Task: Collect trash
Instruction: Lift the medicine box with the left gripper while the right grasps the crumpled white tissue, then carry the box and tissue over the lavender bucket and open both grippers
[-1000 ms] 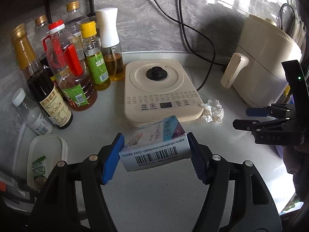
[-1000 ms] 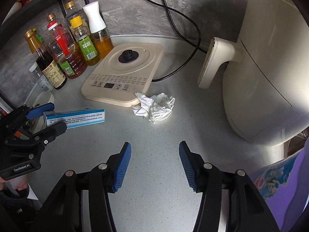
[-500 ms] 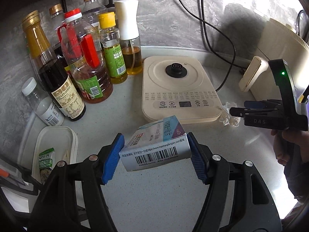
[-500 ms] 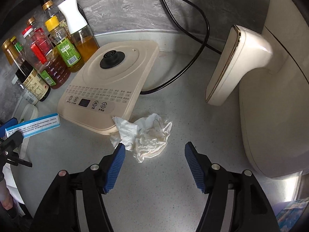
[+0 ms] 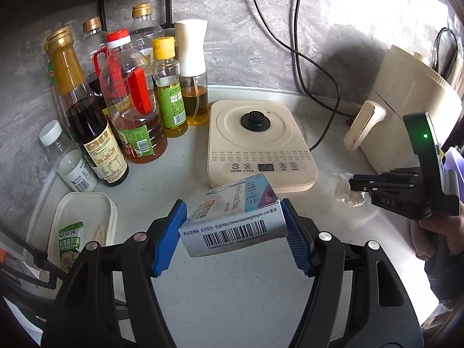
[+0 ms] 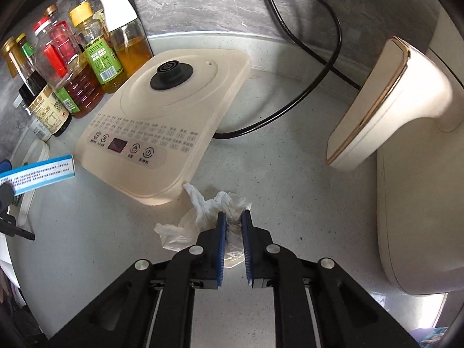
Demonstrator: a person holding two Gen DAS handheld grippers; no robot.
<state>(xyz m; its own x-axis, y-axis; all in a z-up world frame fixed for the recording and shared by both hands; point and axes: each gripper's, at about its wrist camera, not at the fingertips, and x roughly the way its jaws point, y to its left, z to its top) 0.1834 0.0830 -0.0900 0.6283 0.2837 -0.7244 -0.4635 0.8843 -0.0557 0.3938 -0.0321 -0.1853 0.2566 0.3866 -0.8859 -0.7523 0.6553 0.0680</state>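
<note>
Grey speckled countertop is filling both views, with a marbled wall behind, a row of oil and sauce bottles at the left, a cream induction base in the middle and a cream air fryer at the right.

I am running the right gripper first. Its jaws have just been closing, and they are now pinching the crumpled tissue between the blue pads. The tissue is sitting on the counter just beside the near corner of the induction base, apart from the air fryer. Most of the wad is spreading out to the left of the jaws and slightly beyond them, so I am gripping it near its right edge, not at its centre. In the left wrist view the tissue is showing as a pale lump at the tips of the right gripper, low against the counter.

I am holding the left gripper clamped on the medicine box, with the pads bearing on the box's two short ends, so its long axis is running across the jaws. The barcode face is pointing toward the camera, and the box is clear of the counter.

I am judging that the coming move is a straight lift of the tissue. The off-centre grip may let the loose left side drag or catch on the base's corner.
</note>
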